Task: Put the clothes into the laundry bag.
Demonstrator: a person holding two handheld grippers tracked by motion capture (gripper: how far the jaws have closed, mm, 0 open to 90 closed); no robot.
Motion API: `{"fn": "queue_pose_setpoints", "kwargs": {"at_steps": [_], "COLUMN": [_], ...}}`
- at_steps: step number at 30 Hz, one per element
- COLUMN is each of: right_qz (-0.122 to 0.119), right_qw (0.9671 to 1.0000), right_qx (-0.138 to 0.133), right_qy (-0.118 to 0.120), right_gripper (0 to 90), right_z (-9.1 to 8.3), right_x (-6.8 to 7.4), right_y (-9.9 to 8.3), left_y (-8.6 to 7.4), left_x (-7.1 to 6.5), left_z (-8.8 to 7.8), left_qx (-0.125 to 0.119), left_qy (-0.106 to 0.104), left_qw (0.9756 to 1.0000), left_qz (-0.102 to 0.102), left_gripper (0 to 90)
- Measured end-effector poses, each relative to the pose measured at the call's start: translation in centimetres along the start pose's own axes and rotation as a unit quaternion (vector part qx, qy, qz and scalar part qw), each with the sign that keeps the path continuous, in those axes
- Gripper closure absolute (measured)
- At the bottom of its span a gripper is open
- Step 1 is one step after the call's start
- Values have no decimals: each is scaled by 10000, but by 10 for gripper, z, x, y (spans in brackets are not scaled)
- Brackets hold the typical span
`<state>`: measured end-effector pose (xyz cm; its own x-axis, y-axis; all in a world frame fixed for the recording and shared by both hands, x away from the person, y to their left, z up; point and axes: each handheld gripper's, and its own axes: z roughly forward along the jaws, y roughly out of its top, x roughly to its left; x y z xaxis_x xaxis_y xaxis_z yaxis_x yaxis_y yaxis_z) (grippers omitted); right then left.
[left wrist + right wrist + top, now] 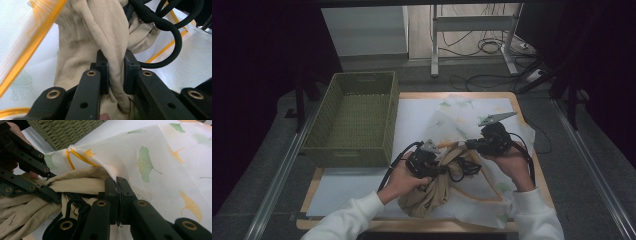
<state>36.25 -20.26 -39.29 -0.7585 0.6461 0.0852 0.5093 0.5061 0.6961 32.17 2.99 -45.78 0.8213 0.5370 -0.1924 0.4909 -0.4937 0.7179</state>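
L hand-held gripper (116,72) is pinching a thick fold of the beige cloth (100,37); in the left gripper view the fold runs up between both pads, squeezed from either side. In the high view the same gripper (428,161) sits on top of the cloth bundle (432,192), which lies near the front edge of the desk (312,187), centre, partly on the mesh bag (452,117).

R hand-held gripper (117,192) has its pads pressed together on the thin edge of the mesh bag (155,165): white net w/ green and orange leaf print and an orange zip (77,156). In the high view it (469,144) is just right of the L one, pointing left, and the bag's rim is lifted over the cloth.

A black cord (160,20) loops over the cloth, just beyond the L pads; it also shows in the right gripper view (77,207) below the bag's rim.

Green woven basket (357,120) stands on the desk's left side, behind the L hand (402,182), apart from the bundle. R hand (512,162) is on the bag. White sheet (347,187) covers the desk under everything.
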Motion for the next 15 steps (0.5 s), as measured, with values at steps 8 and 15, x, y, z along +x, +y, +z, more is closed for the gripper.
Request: {"fn": "queue_pose_setpoints", "kwargs": {"at_steps": [8, 15], "right_qz": [-16, -14], "right_qw": [10000, 10000], "right_qx": [6, -14], "right_qy": [10, 10], "right_gripper": [868, 868], "right_z": [-1, -1], "right_x": [1, 2], "right_y": [1, 1], "left_y": [7, 13], "left_x": [4, 6], "left_z": [7, 15], "left_qx": [2, 2], "left_qy": [83, 208], "left_qw": [9999, 9998], "left_qz": [-66, -21], "left_gripper": [789, 789]}}
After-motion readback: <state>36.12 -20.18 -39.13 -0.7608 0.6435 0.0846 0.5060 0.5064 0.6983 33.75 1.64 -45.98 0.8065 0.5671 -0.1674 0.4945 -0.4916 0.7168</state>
